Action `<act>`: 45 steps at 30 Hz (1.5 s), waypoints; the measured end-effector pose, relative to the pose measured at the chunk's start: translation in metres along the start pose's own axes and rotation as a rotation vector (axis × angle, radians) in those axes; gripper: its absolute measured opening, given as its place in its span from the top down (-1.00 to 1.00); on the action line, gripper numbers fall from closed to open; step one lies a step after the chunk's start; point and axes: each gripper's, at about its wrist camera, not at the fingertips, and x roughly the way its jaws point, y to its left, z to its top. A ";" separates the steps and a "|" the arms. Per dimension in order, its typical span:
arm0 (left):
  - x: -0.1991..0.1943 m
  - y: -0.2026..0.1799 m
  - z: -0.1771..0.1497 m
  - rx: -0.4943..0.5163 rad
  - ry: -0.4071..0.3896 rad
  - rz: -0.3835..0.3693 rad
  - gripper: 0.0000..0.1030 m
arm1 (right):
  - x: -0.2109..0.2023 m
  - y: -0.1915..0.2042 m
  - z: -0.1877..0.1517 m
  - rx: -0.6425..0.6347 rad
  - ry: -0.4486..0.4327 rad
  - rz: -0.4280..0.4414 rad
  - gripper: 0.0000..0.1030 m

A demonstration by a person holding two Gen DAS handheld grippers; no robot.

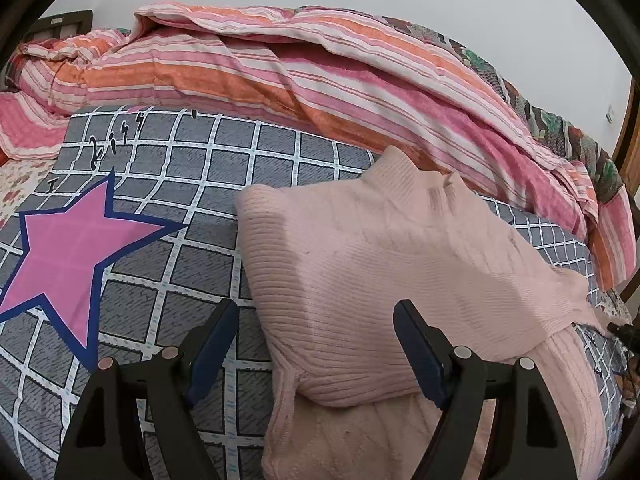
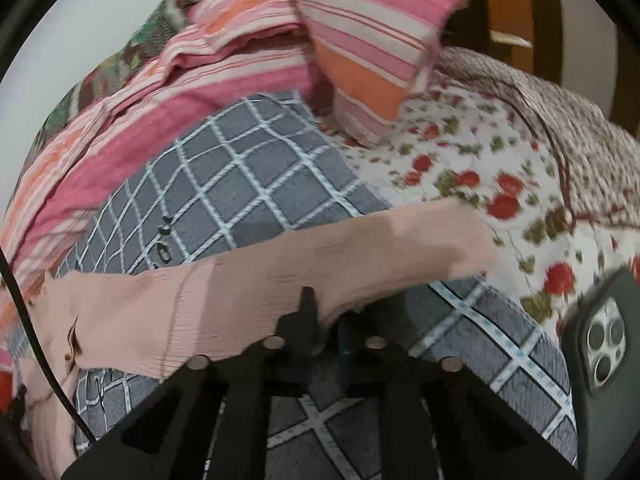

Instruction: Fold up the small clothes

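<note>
Below the left camera, a grey checked sheet [image 1: 224, 184] covers the bed, and everything else is placed against it. At its left side sits a large pink star [image 1: 76, 244] outlined in dark blue. Right of the star, the left gripper [image 1: 316, 344] hovers with its fingers [image 1: 216, 344] spread wide, holding nothing; one finger is over bare sheet, the other over the sweater. The pale pink knitted sweater [image 1: 384, 264] lies on the right half of the sheet, partly folded, with its ribbed collar pointing away toward a striped pink and orange quilt [image 1: 304, 72] bunched along the sheet's far edge.

From the right camera, the same sheet [image 2: 248, 176] fills the middle. A sleeve [image 2: 280, 268] of the sweater stretches across it from left to right, slightly blurred. The right gripper [image 2: 324, 320] has its fingers [image 2: 307, 308] drawn close together, pinching the sleeve's near edge. Right of the sheet lies a white bedspread printed with red flowers [image 2: 500, 168]. A striped pillow [image 2: 380, 40] rests at the sheet's far right corner. A phone [image 2: 604, 336] in a dark case lies at the far right, camera lenses up.
</note>
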 end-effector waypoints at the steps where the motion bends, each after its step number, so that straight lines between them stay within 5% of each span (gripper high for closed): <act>1: 0.000 0.000 0.000 0.000 -0.001 0.000 -0.52 | -0.008 0.009 0.000 -0.036 -0.031 -0.025 0.87; 7: -0.004 0.000 0.001 -0.007 -0.014 -0.009 -0.52 | -0.064 0.077 0.007 -0.175 -0.208 -0.044 0.88; 14: -0.022 0.011 0.001 -0.062 -0.089 -0.019 -0.52 | -0.119 0.216 0.002 -0.369 -0.308 0.098 0.89; 24: -0.075 0.059 -0.001 -0.135 -0.087 0.115 -0.52 | -0.125 0.427 -0.064 -0.570 -0.240 0.426 0.89; 29: -0.085 0.077 -0.009 -0.147 -0.051 0.126 -0.52 | -0.080 0.488 -0.128 -0.659 -0.075 0.518 0.87; 32: -0.082 0.073 -0.009 -0.137 -0.023 0.089 -0.52 | -0.049 0.498 -0.160 -0.720 0.068 0.552 0.73; 34: -0.080 0.062 -0.008 -0.114 -0.012 0.056 -0.52 | -0.051 0.493 -0.167 -0.761 0.081 0.547 0.63; 36: -0.075 0.048 -0.007 -0.081 0.008 0.000 -0.52 | -0.062 0.473 -0.160 -0.745 0.044 0.557 0.30; 38: -0.067 0.029 -0.006 -0.045 0.043 -0.067 -0.52 | -0.075 0.445 -0.149 -0.707 -0.006 0.592 -0.30; 41: -0.057 0.008 -0.005 -0.013 0.074 -0.125 -0.50 | -0.089 0.386 -0.130 -0.634 -0.072 0.570 -0.33; 45: -0.040 -0.007 -0.002 -0.055 0.124 -0.180 -0.42 | -0.077 0.325 -0.113 -0.605 -0.088 0.386 -0.33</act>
